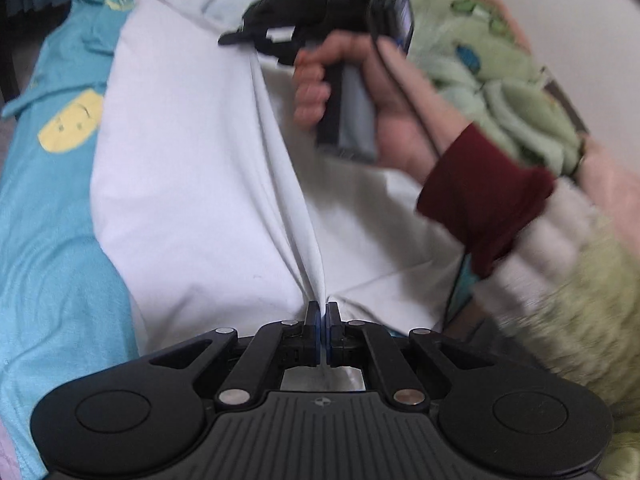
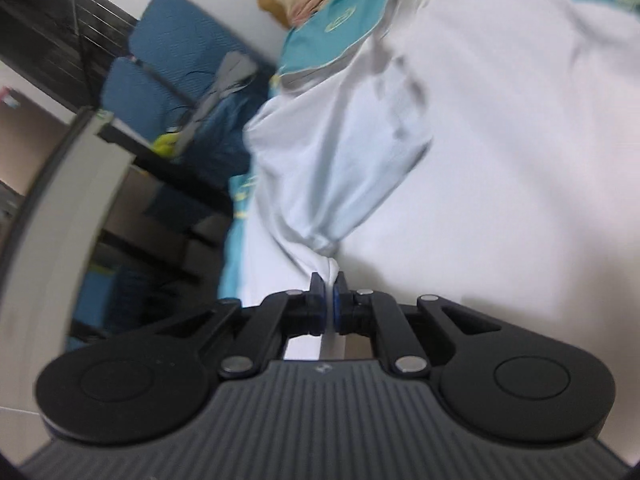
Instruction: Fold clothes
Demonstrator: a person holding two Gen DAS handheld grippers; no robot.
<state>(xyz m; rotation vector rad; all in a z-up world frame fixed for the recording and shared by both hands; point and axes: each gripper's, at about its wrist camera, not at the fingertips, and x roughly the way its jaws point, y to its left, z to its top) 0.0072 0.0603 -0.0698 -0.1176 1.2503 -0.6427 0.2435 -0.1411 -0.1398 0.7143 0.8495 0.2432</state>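
A white garment lies spread on a teal bedsheet. My left gripper is shut on a pinched ridge of the white cloth, which runs taut away from it toward my right gripper, seen at the top in the person's hand. In the right wrist view my right gripper is shut on a bunched fold of the white garment, which looks like a sleeve or corner. Both views are blurred by motion.
A green fluffy blanket lies at the right of the bed. The person's dark red cuff crosses the cloth. The bed's left edge drops to a blue chair and a dark desk frame.
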